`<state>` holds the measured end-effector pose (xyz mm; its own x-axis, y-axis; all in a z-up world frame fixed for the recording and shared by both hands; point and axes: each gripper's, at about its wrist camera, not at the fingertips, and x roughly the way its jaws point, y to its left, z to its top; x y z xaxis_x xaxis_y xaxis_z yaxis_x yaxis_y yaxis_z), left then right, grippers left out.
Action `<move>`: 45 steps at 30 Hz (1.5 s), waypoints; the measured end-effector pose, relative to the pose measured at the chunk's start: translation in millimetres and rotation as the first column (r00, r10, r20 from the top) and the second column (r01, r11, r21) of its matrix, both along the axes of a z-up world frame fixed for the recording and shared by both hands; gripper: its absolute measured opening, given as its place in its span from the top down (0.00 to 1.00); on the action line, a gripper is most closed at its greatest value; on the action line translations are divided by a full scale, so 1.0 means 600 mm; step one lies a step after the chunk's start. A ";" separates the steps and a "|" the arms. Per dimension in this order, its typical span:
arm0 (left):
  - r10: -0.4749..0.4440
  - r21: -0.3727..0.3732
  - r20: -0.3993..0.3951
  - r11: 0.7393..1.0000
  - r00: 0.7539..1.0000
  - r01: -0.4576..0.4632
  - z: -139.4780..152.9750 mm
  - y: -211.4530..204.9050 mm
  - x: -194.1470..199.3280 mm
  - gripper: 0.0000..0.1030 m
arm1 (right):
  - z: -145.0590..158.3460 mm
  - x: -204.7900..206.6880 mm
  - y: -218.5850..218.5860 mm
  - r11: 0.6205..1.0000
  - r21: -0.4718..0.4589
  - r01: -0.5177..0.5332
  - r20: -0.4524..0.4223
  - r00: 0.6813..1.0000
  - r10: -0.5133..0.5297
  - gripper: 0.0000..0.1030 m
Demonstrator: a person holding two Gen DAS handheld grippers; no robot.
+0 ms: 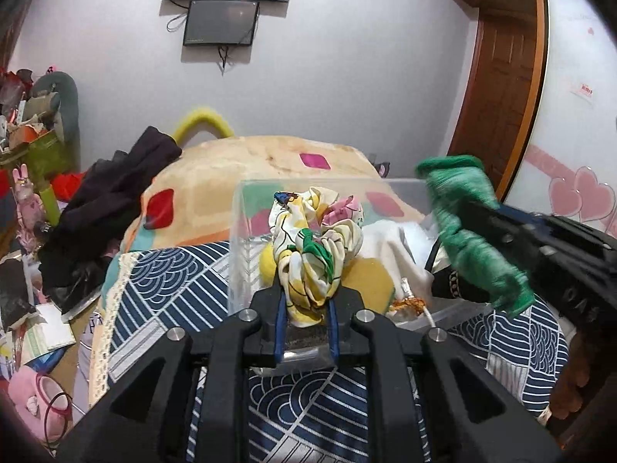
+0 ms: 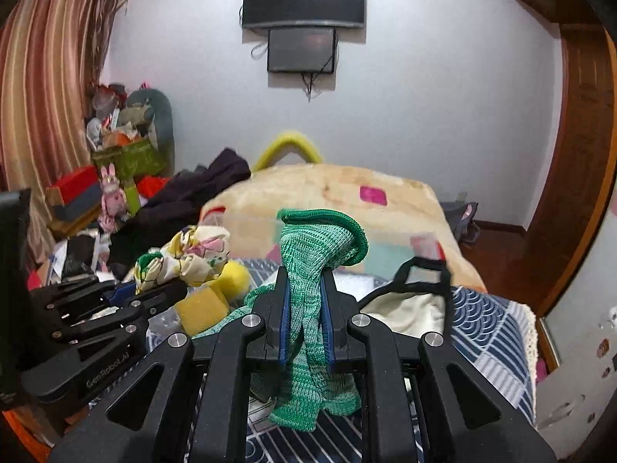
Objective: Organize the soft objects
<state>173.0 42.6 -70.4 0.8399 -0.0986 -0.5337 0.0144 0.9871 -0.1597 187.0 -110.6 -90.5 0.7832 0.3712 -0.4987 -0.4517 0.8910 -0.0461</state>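
With the left gripper point(image 1: 307, 305) clamped on the floral scarf point(image 1: 316, 247) at frame centre and the right gripper point(image 2: 304, 308) pinching the green knit sock point(image 2: 308, 289), lower each well inside the clear plastic bin point(image 1: 246, 231) before letting go.

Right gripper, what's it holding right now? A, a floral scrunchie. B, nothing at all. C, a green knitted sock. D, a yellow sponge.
C: in the right wrist view the right gripper is clamped on the green knitted sock, which drapes between and below its blue pads.
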 end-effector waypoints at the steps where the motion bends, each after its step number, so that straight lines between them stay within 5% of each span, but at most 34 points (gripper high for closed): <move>1: -0.003 0.000 -0.005 1.000 1.000 0.003 -0.005 0.000 0.005 0.82 | -0.005 0.005 0.004 1.000 -0.016 0.002 -0.006 1.000 -0.002 0.88; 6: -0.026 -0.001 -0.028 1.000 0.999 0.026 -0.022 -0.006 0.020 0.76 | -0.022 0.025 0.011 0.998 -0.056 0.000 -0.051 0.999 -0.002 0.87; 16: -0.033 -0.023 -0.046 0.999 0.998 0.032 -0.023 -0.001 0.007 0.48 | -0.007 0.021 -0.011 0.999 -0.039 -0.010 -0.084 0.996 0.007 0.66; 26: -0.048 0.001 0.079 0.999 0.996 0.048 0.045 -0.018 -0.066 0.42 | 0.048 -0.045 -0.054 0.999 0.032 -0.015 0.007 1.000 0.014 0.53; 37: -0.046 0.070 0.247 0.997 0.968 0.030 0.126 -0.044 -0.183 0.18 | 0.094 -0.145 -0.102 0.994 0.112 -0.007 0.164 0.986 -0.011 0.27; 45: -0.044 0.122 0.324 0.992 0.945 0.004 0.141 -0.071 -0.244 0.02 | 0.099 -0.188 -0.110 0.990 0.143 0.003 0.241 0.970 -0.037 0.13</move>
<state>26.3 -0.3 14.2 0.9679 -0.0741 -0.2401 0.0703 0.9972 -0.0243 74.4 -176.4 -30.8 0.8821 0.4070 -0.2370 -0.4245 0.9051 -0.0256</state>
